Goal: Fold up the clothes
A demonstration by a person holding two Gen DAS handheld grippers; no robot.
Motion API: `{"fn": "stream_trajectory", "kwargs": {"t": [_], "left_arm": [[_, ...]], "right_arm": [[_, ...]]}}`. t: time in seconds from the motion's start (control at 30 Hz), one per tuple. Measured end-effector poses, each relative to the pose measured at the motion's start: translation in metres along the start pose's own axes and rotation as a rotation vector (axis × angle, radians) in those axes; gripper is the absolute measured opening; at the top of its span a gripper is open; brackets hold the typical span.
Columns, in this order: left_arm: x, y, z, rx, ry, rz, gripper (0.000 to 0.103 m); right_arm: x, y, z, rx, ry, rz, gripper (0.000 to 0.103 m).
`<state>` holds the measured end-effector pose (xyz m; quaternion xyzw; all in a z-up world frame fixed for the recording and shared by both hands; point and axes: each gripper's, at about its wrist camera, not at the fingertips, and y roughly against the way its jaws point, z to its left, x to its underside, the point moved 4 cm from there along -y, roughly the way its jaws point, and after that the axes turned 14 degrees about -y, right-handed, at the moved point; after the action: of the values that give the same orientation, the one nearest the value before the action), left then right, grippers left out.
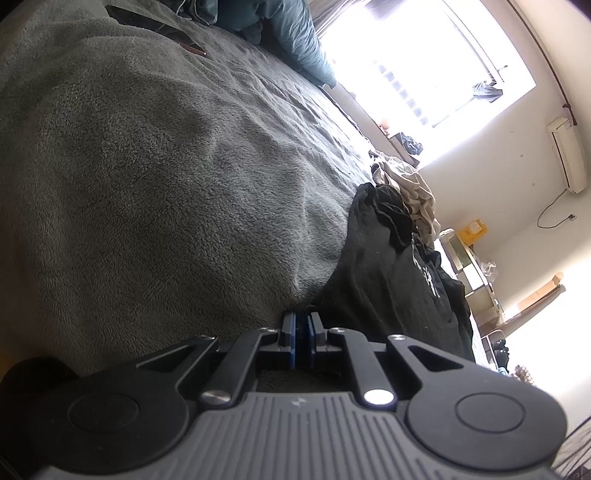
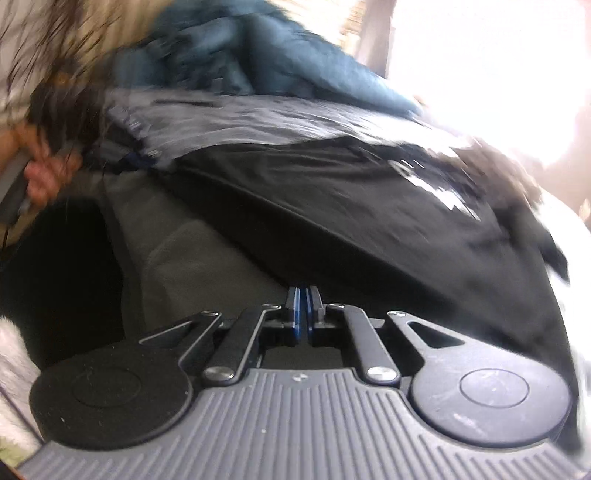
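Black cotton T-shirt with a white print (image 1: 399,273) is lying on the grey fleece blanket (image 1: 166,177) that is covering the bed, stretching along the blanket's edge toward the window side. Left gripper (image 1: 303,325) is sitting low on the blanket at the shirt's near hem, its blue-padded fingers (image 1: 291,332) drawn almost together with dark fabric in the slit, so it is pinching the shirt edge. Right gripper (image 2: 303,299) is showing the same black shirt (image 2: 351,206) spreading out ahead of it, fingers pressed close together at the hem; a thin gap is showing, and the cloth seems caught between them, though motion blur is making this hard to confirm. Cream crumpled garment (image 1: 410,188) is lying just beyond the shirt's far end, touching it. Teal quilted duvet (image 1: 295,33) is bunching at the head of the bed near the bright window (image 1: 436,55). White air conditioner (image 1: 567,155) is hanging on the wall. Person's hand (image 2: 44,177) is showing blurred at the left of the right wrist view.
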<state>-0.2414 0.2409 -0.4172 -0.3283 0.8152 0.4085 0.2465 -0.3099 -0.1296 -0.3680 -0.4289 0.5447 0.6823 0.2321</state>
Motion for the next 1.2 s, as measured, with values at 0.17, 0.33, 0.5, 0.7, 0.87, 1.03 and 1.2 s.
{"fn": "stream_trajectory", "kwargs": {"t": [0.17, 0.33, 0.5, 0.7, 0.87, 1.03, 1.2], "left_arm": [[-0.002, 0.000, -0.001, 0.004, -0.002, 0.012, 0.009], [0.002, 0.000, -0.003, 0.008, -0.002, 0.016, 0.009], [0.000, 0.001, -0.004, 0.024, 0.002, 0.040, 0.011], [-0.001, 0.009, -0.006, 0.035, 0.002, 0.048, 0.022], [-0.002, 0.014, -0.010, 0.061, -0.020, 0.051, 0.030], [-0.003, 0.014, -0.016, 0.079, -0.090, 0.064, 0.036], [0.001, 0.011, -0.022, 0.095, -0.158, 0.083, 0.039]], "right_arm": [[0.004, 0.033, -0.070, 0.101, -0.273, -0.006, 0.004], [0.013, 0.083, -0.157, 0.190, -0.623, -0.093, 0.039], [0.034, 0.096, -0.216, 0.151, -0.885, -0.047, 0.053], [0.049, 0.073, -0.240, -0.012, -1.069, 0.033, 0.055], [0.048, 0.070, -0.245, -0.070, -1.113, 0.056, 0.054], [0.047, 0.066, -0.250, -0.128, -1.157, 0.079, 0.053], [0.045, 0.062, -0.252, -0.164, -1.176, 0.099, 0.053]]}}
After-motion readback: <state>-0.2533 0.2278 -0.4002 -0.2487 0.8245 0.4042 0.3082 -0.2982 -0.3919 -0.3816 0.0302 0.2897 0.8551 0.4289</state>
